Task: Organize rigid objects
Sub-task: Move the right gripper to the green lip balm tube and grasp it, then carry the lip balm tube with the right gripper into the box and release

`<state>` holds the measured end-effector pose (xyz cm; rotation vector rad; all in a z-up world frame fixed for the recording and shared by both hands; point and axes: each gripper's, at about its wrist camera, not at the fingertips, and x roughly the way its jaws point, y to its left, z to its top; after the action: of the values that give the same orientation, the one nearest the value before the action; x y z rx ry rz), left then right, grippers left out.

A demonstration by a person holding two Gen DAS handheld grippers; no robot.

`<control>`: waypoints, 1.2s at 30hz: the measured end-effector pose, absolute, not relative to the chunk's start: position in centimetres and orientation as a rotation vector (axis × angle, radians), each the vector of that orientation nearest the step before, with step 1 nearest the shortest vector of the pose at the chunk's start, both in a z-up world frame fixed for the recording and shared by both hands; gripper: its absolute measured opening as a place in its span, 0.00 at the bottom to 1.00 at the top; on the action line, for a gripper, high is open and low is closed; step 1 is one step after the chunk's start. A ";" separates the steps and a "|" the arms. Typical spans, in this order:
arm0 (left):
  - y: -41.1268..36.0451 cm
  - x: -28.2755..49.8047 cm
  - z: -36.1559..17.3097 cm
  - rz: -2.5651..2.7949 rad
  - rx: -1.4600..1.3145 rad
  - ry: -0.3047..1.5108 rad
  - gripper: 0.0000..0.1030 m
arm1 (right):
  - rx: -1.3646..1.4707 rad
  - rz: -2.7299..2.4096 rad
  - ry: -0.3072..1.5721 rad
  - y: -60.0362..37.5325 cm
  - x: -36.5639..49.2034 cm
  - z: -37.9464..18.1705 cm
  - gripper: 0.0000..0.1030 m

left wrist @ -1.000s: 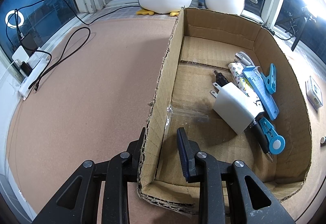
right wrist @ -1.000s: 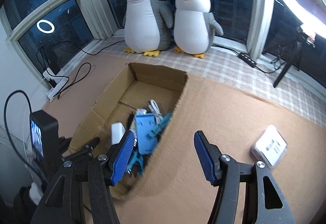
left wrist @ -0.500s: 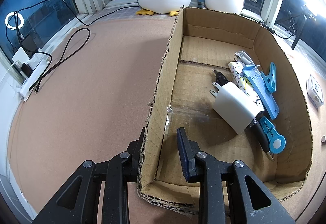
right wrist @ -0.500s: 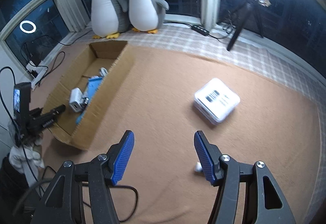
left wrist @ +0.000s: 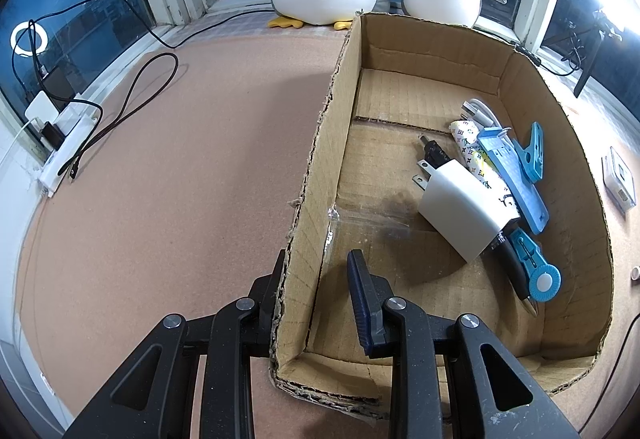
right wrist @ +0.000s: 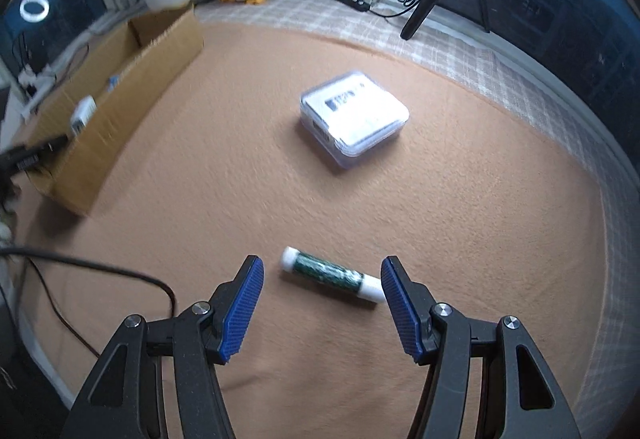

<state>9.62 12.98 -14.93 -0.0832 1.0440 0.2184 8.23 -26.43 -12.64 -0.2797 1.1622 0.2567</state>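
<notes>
Right gripper spread wide, empty, small green tube lying crosswise between fingers on carpet; likely light, stiff, prone to roll, best pinched mid-body. Left gripper straddling cardboard box wall, grip unclear; clear plastic case farther off.

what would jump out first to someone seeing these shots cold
The open right gripper poised around a green-and-white tube lying on the tan carpet, a clear plastic case beyond it. Then the cardboard box, its left wall straddled by the left gripper, with a white charger and blue clips inside.
</notes>
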 end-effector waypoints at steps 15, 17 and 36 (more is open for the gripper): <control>13.0 9.6 -15.0 0.220 -0.085 1.044 0.28 | -0.358 0.253 1.195 -27.0 10.5 -15.4 0.54; 13.0 9.6 -15.0 0.220 -0.085 1.044 0.28 | -0.322 0.258 1.199 -27.2 10.8 -15.5 0.49; 12.9 9.5 -15.0 0.224 -0.082 1.042 0.28 | -0.191 0.275 1.199 -26.7 11.1 -15.1 0.13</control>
<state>9.50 12.89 -15.02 -0.0820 1.0416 0.2242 11.09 -26.66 -15.13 -0.1914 1.1988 0.2747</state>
